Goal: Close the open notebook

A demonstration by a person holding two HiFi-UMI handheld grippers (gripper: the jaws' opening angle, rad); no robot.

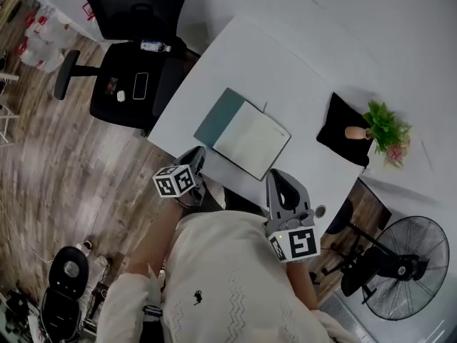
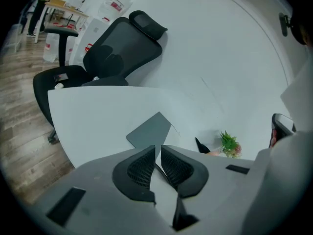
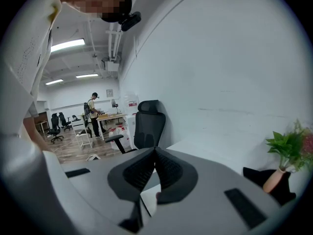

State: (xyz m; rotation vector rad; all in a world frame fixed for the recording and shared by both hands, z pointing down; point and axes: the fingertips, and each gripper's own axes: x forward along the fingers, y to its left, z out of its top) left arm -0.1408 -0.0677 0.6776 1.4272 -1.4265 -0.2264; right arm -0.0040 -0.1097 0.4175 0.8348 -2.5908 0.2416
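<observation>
While the notebook lies open mid-bench, left gripper sits at its 7 o'clock and right gripper at 5 o'clock (both fingers practically together, holding nothing).
</observation>
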